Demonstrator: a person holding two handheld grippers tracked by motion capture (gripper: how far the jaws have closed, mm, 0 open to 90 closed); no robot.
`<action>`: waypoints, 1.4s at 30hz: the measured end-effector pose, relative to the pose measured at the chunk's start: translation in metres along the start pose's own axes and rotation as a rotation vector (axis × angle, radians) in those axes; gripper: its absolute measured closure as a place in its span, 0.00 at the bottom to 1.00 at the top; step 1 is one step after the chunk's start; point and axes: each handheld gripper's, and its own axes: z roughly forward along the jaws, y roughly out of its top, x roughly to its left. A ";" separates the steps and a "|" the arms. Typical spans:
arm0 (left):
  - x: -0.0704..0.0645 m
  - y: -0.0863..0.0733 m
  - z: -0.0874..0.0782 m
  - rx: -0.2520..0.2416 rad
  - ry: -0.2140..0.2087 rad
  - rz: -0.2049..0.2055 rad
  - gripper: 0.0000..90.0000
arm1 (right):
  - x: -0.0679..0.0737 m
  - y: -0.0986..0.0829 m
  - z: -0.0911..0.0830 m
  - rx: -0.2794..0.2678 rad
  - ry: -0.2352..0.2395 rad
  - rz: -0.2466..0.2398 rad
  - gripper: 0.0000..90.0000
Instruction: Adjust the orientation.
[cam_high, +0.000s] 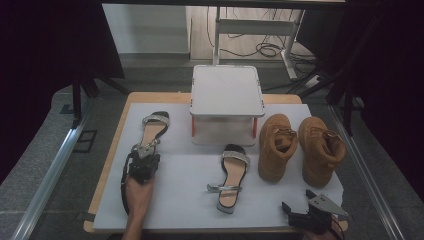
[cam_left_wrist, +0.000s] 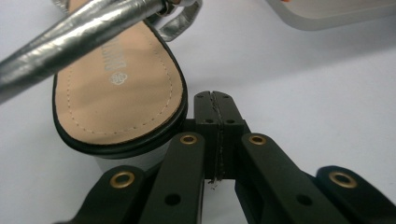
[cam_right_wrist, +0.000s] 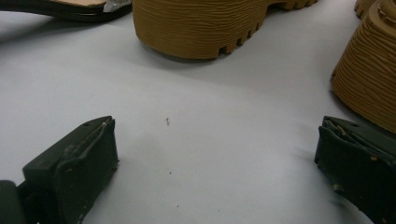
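Note:
Two silver-strapped sandals lie on a white mat (cam_high: 180, 195): one at the left (cam_high: 153, 131), the other in the middle (cam_high: 231, 176). My left gripper (cam_high: 142, 159) sits at the left sandal's heel. In the left gripper view its jaws (cam_left_wrist: 215, 109) are pressed together with nothing between them. The sandal's heel (cam_left_wrist: 116, 88) lies just to their left, and its silver strap (cam_left_wrist: 79, 32) crosses above. My right gripper (cam_high: 298, 201) rests open near the mat's front right corner. In the right gripper view its jaws (cam_right_wrist: 215, 128) stand wide apart over bare mat.
Two tan boots (cam_high: 276, 146) (cam_high: 320, 149) stand right of the middle sandal; their ribbed soles (cam_right_wrist: 196, 28) (cam_right_wrist: 369, 79) lie ahead of my right gripper. A white raised stand (cam_high: 226, 90) sits at the back centre. The wooden table edge (cam_high: 107, 170) borders the mat.

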 end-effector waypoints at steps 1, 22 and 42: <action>0.001 0.000 0.000 -0.001 0.004 -0.002 1.00 | 0.000 0.000 0.000 0.000 0.000 0.000 0.00; -0.002 -0.015 -0.036 -0.052 0.055 -0.028 0.67 | 0.000 0.000 0.000 0.001 0.000 0.001 0.00; 0.023 -0.014 -0.020 -0.020 0.072 -0.126 0.29 | 0.000 0.000 0.000 0.000 0.000 0.001 0.00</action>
